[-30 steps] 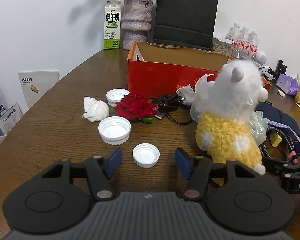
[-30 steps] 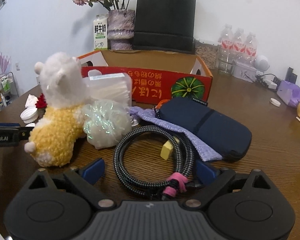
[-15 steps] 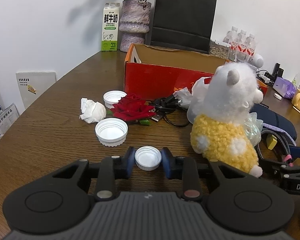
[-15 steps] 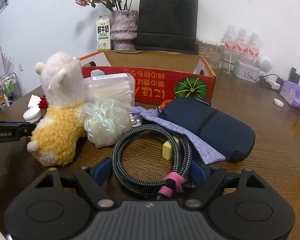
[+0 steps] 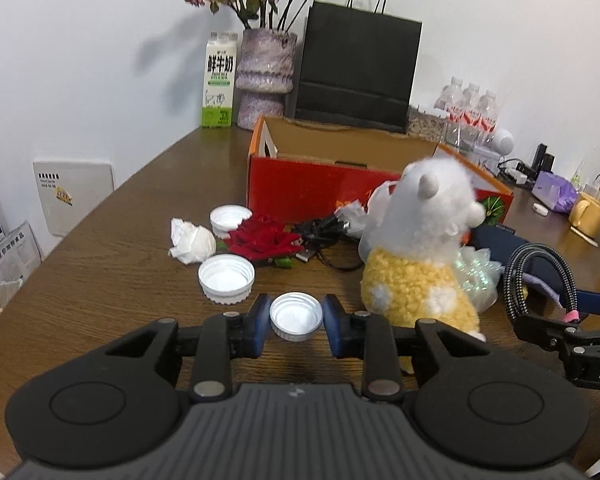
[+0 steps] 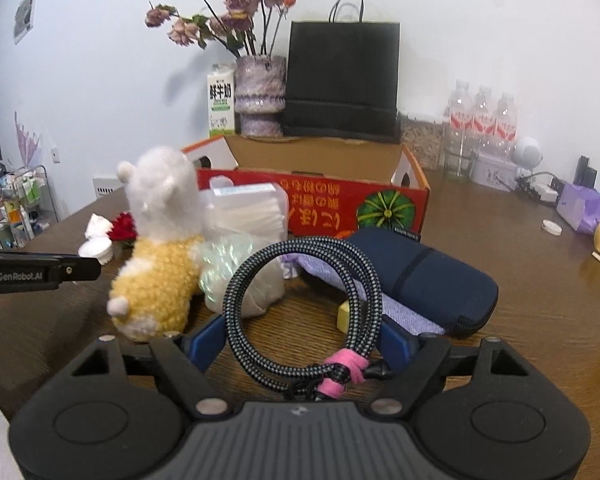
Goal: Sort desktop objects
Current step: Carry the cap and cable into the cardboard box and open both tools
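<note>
While left claw (image 5: 296, 322) grips cap (image 5: 296, 316); right claw (image 6: 302, 338) clamps cable (image 6: 300, 312).

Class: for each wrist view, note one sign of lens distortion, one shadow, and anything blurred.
Left wrist view: table edge bows, corners vignetted; flower shadow on the wall; plush toy soft. Right wrist view: dark rounded corners; wall shadow beside the vase; plush toy slightly blurred.
</note>
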A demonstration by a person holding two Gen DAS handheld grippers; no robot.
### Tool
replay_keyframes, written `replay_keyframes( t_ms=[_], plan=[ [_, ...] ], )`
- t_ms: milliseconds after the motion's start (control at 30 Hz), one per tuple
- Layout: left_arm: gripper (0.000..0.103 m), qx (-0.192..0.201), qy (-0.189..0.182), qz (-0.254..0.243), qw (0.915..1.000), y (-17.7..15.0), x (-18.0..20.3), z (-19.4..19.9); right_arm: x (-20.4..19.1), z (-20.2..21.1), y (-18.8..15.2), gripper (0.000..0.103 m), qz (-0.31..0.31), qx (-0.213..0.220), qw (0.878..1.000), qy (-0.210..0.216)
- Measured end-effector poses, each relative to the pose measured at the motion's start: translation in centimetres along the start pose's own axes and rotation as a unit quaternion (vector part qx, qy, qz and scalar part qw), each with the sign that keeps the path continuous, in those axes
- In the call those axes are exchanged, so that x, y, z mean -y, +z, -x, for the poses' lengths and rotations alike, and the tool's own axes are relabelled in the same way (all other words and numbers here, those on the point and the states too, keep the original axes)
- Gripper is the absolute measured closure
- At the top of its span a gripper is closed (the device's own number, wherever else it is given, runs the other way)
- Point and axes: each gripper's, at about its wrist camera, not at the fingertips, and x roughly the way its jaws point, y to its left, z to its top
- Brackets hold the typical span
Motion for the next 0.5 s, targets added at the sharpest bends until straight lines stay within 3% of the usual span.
replay_keyframes(
  t_ms=[267, 500],
  plan=[
    [0.074, 0.047, -0.010, -0.008, 0.9988, 3.1, 0.3, 2.4, 0.2, 1.7, 2.7, 0.023, 0.003, 0.042, 0.999, 0.002],
    [0.074, 0.075, -0.023, -0.023, 0.9966, 9.5, 1.3, 1.4, 1.7, 0.9, 8.4, 0.023, 0.013, 0.083, 0.996, 0.000]
  ],
)
